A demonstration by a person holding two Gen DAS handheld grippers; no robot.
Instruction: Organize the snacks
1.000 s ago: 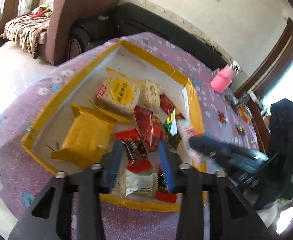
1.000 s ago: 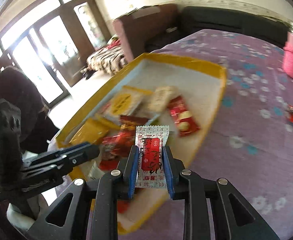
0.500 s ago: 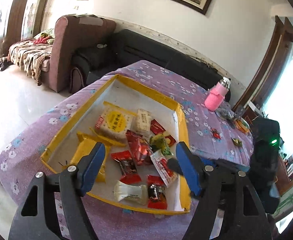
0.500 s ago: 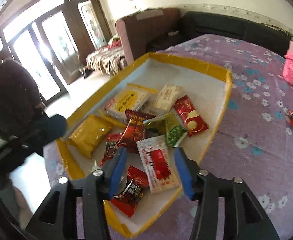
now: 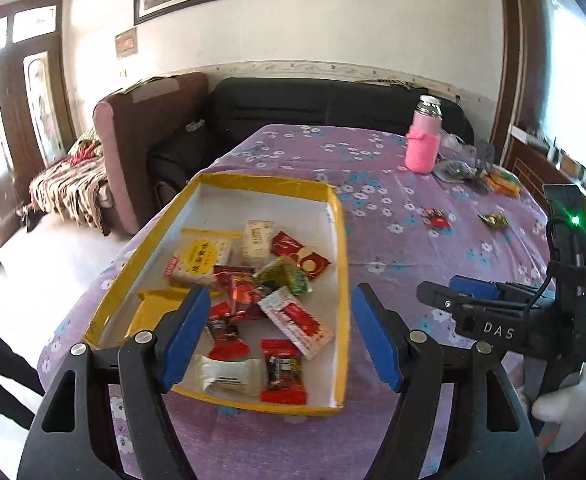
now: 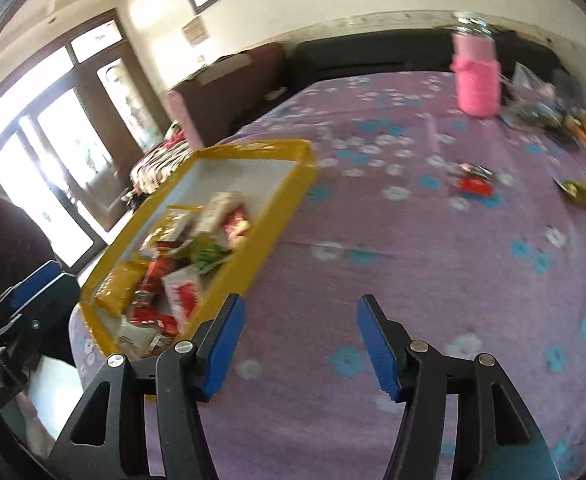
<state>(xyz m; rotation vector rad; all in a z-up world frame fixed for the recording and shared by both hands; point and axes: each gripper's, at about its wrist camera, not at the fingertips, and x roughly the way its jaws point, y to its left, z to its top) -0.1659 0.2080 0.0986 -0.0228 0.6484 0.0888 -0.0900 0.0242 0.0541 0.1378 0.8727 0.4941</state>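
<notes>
Grippers come first: the left gripper hangs empty, jaws apart, over the near end of the yellow tray, and the right gripper, jaws just opened and empty, hangs over bare cloth right of it. Farther right on the purple tablecloth lie a red packet and a green packet, likely light, crinkly and slippery, best pinched across the flat middle.

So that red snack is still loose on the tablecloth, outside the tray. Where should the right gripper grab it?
Judging from both views: pinch the red snack across its narrow middle, coming from above. It lies flat on the tablecloth with nothing touching it; the right gripper is open and empty.
</notes>
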